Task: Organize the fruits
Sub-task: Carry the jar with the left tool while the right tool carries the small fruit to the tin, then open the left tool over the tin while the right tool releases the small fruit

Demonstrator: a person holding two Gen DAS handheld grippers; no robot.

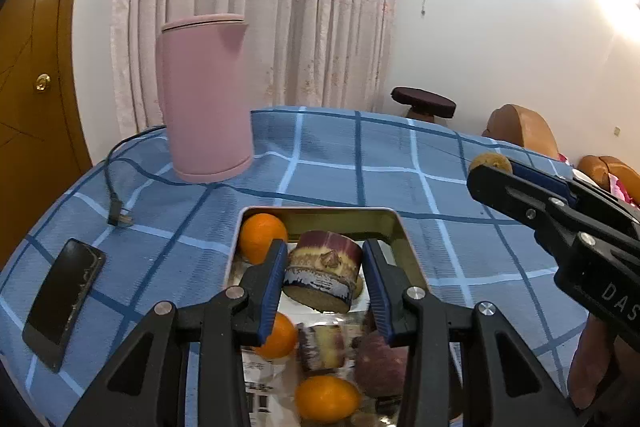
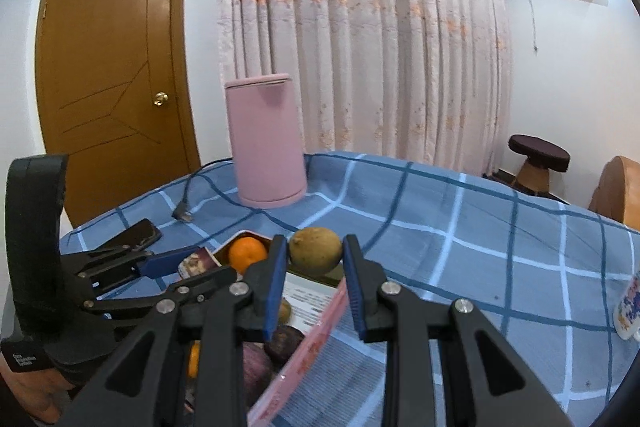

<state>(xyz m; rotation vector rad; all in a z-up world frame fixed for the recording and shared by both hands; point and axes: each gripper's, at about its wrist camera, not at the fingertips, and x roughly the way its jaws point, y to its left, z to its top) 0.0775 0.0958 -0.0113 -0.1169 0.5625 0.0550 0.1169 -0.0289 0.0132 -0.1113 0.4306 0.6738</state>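
Left gripper (image 1: 325,269) pinches a cut fruit chunk (image 1: 322,273) over the tin (image 1: 404,227), oranges (image 1: 262,237) just below its left finger. Right gripper (image 2: 315,257) pinches a brownish fruit (image 2: 316,246) above the tin's far rim.

Risks: the chunk is tilted and held by its sides, so it may slip and drop onto the fruit below. Grippers are near each other; a collision could jar either hold. The round fruit could roll onto the cloth (image 2: 460,227) if released on the rim.

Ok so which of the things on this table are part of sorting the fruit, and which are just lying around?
Part of the job:
- metal tin
- oranges in it
- brownish fruit in the right gripper
- cut purple-skinned piece in the left gripper

Lying about:
- pink kettle
- its plug
- phone
- patterned cup
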